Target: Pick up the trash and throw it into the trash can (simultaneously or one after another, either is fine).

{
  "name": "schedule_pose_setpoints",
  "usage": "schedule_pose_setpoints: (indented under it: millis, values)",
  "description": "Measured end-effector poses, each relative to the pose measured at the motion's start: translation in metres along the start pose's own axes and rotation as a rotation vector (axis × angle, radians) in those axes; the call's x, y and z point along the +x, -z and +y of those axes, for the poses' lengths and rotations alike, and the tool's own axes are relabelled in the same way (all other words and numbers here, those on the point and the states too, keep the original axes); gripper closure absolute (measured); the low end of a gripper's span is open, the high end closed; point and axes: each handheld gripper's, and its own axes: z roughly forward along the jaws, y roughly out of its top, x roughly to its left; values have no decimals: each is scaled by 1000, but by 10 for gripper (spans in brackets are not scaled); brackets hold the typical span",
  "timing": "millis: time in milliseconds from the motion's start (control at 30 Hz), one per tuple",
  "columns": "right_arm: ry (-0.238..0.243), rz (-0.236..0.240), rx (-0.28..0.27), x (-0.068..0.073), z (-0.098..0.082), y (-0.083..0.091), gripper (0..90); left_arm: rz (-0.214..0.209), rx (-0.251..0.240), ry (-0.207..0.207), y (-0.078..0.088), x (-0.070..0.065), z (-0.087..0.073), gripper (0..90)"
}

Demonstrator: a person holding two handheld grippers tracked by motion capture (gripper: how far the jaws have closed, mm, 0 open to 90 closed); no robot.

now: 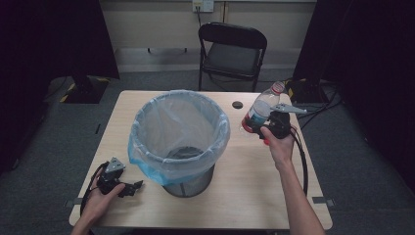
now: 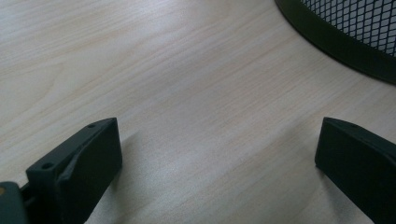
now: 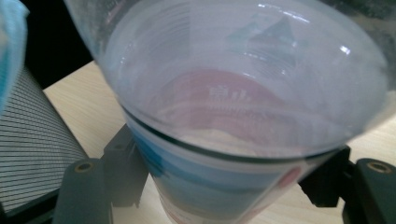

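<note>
A clear plastic bottle [image 1: 262, 107] with a red cap and a blue-and-red label is held above the table's right side, tilted with its cap up and to the right. My right gripper [image 1: 266, 126] is shut on the bottle [image 3: 243, 121], whose label band sits between the two black jaws. A black mesh bin [image 1: 188, 182] lined with a pale blue bag [image 1: 147, 161] stands mid-table, just left of the bottle. My left gripper [image 1: 133, 187] rests low at the front left, open, with bare wood between its jaws [image 2: 219, 154].
The bin's mesh wall [image 2: 355, 28] rises close ahead of the left gripper. A black folding chair [image 1: 232, 49] stands behind the table. A round cable hole [image 1: 238, 104] lies near the table's far edge [image 1: 195, 92]. Cables trail off the right side.
</note>
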Motion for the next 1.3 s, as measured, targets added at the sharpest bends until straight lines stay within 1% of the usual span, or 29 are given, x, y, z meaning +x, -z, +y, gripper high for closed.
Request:
schedule_pose_setpoints:
  millis: [67,200,433,633,667,700,800,833,867,900,933,967,1133,1233,1300]
  values:
    - [5,15,-11,6,4,4,294,0,0,0,0,0,0,1]
    - [11,28,-22,11,8,7,294,0,0,0,0,0,0,1]
    - [29,65,-81,23,23,17,293,0,0,0,0,0,0,1]
    - [45,74,-111,30,35,23,293,0,0,0,0,0,0,1]
    - [48,79,-124,32,38,24,294,0,-1,1,0,0,0,1]
    - [48,79,-124,32,38,24,294,0,-1,1,0,0,0,1]
    - [55,96,-148,37,45,28,294,0,-1,0,0,0,0,1]
    - [55,96,-148,37,45,28,294,0,-1,0,0,0,0,1]
    - [54,103,-162,41,49,29,294,0,0,0,0,0,0,1]
    - [54,103,-162,41,49,29,294,0,0,0,0,0,0,1]
    - [62,104,-179,43,54,30,294,0,-1,1,0,0,0,1]
    - [62,104,-179,43,54,30,294,0,-1,1,0,0,0,1]
    - [61,99,-220,47,68,33,295,0,-1,1,0,0,0,1]
    - [54,84,-246,49,75,34,296,0,0,0,0,0,0,1]
    - [47,83,-259,50,79,34,296,0,0,0,0,0,0,1]
